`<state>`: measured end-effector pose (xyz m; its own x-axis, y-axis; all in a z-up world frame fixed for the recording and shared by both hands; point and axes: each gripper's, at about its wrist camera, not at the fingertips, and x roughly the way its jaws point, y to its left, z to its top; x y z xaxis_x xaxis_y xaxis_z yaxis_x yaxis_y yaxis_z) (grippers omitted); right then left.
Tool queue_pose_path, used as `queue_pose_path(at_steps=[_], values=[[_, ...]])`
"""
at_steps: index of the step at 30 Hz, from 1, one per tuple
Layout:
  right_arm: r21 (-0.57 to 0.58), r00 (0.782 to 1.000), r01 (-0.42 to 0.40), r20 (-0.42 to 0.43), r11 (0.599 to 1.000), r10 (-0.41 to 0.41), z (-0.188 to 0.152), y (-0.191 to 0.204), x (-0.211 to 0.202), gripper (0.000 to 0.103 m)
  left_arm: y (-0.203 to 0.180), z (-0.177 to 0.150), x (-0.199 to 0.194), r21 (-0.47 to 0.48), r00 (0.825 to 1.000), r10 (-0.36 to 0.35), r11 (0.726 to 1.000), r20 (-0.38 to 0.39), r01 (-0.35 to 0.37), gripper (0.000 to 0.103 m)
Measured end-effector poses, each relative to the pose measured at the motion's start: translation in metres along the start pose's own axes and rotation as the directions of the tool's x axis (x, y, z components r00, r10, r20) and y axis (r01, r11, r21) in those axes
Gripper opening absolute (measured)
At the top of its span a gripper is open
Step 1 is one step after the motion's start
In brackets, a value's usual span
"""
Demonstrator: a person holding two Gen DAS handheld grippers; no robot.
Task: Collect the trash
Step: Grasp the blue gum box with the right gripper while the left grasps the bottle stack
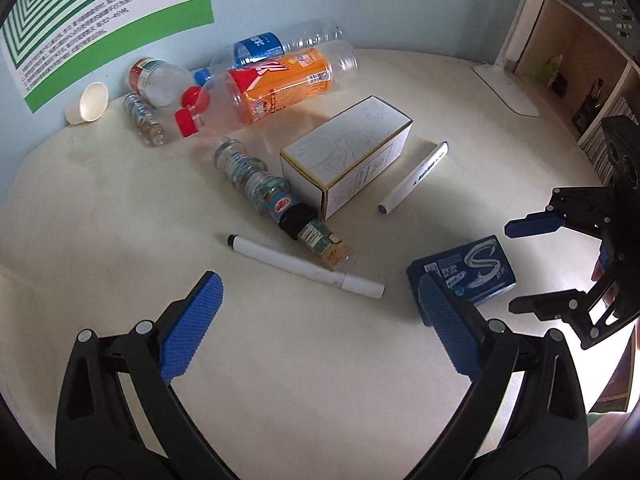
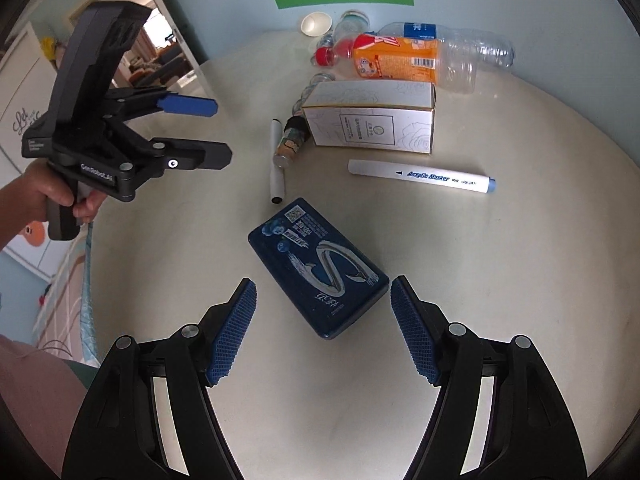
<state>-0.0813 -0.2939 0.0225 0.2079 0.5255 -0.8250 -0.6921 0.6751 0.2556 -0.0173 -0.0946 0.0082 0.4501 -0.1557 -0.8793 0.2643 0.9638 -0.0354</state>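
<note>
Trouble could start with the blue box [image 2: 319, 267], which lies flat and askew on the table [image 2: 520, 280] just ahead of my right gripper [image 2: 323, 332], whose jaws are wide and empty. If I close across its slanted corners, it may spin away or skid into the black-tipped marker [image 2: 277, 160]. My left gripper [image 1: 320, 312], jaws also wide and empty, could nudge that marker into the small bottle [image 1: 276, 196] touching it.

A lived-in home room, by the look of it. A round cream table [image 1: 120, 200] stands against a pale blue wall [image 1: 400, 0] bearing a green-and-white poster [image 1: 100, 12]. Past the table's right edge is a cubby shelf [image 1: 580, 64] holding small items; the right wrist view shows an open doorway [image 2: 160, 52] and patterned bedding [image 2: 68, 292].
</note>
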Motion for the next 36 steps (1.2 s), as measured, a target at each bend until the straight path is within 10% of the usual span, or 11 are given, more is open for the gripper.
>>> queue_pose_path(at_steps=[9,17,26,29,33,36], values=[[-0.046,0.998,-0.056,-0.023,0.997,0.055,0.006,-0.008,0.025,0.071,0.019,0.029,0.054,-0.012,0.998,0.014,1.0,-0.061,-0.014,0.086],[-0.059,0.998,-0.063,0.015,0.996,0.064,0.008,-0.005,0.029,0.057,0.029,0.031,0.064,-0.011,0.996,0.005,1.0,-0.088,-0.006,0.028],[0.045,0.994,-0.101,0.045,0.994,0.099,0.014,-0.02,0.02,0.019,0.044,0.02,0.045,-0.041,0.998,-0.004,0.999,-0.067,0.001,0.025],[0.076,0.992,-0.129,0.021,0.989,0.128,0.015,-0.023,0.022,0.024,0.044,0.013,0.038,-0.053,0.997,0.005,0.999,-0.075,-0.009,0.025],[0.038,0.995,-0.101,0.022,0.994,0.1,0.019,-0.014,0.022,0.063,0.05,0.002,0.024,-0.073,0.998,0.017,0.997,-0.057,-0.021,0.025],[0.002,0.996,-0.089,0.002,0.996,0.089,0.022,-0.004,0.032,0.063,0.05,-0.003,0.011,-0.087,0.999,0.023,0.996,-0.047,-0.027,0.025]])
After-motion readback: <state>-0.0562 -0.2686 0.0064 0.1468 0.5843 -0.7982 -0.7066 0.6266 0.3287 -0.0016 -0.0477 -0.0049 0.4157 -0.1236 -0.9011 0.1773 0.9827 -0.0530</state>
